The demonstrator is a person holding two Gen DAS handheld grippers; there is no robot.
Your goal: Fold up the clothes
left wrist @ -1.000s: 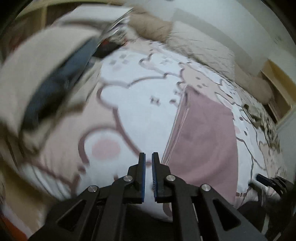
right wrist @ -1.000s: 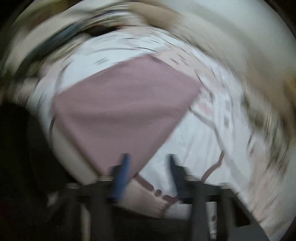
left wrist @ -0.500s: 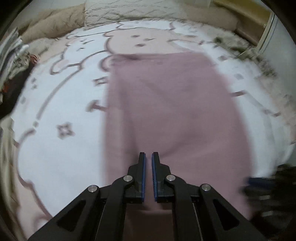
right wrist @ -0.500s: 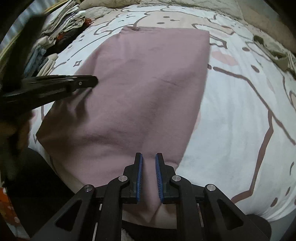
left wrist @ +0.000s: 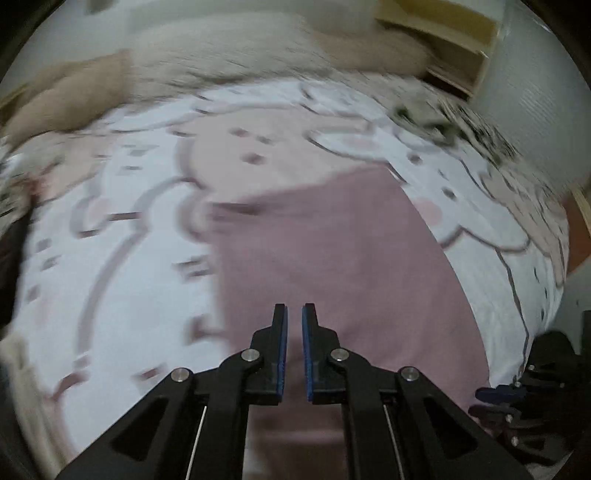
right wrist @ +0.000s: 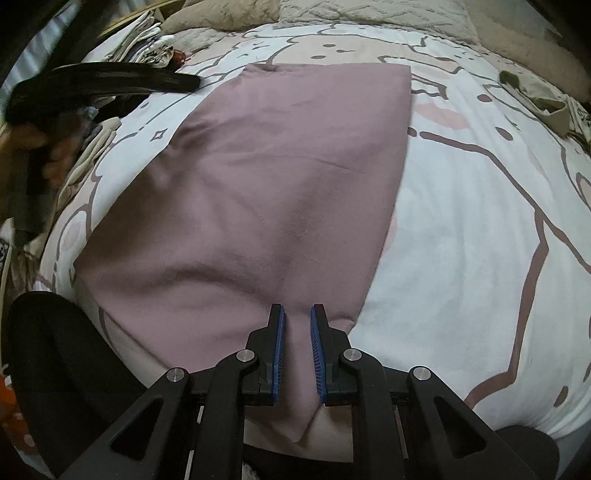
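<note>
A mauve garment (right wrist: 280, 192), already folded into a long panel, lies flat on the cartoon-print bedsheet (right wrist: 480, 229). Its long axis runs away from the operator toward the quilted pillows (right wrist: 369, 14) at the head of the bed, and its near end hangs slightly over the bed edge.

Right gripper (right wrist: 297, 349): positioned directly above the garment's near right corner, which tapers to a point just below the jaws. The jaws stand a narrow gap apart with cloth visible between the blue pads; whether they pinch the fabric or merely hover over it cannot be told from this view.

Left gripper (left wrist: 294, 349): over the garment's near end, close to its left edge (this view is motion-blurred). Its jaws are nearly together, with a slim slit between the pads and nothing seen gripped.

Governing relation: the far edge lies straight ahead of both sets of jaws, along the long axis. Judged next fold: near end carried forward onto the far end. The right gripper is the better placed, sitting on its corner; the left would need to reach the near left corner (right wrist: 79, 266).

Stacked clothes (right wrist: 144, 44) lie at far left, apart from the garment.
</note>
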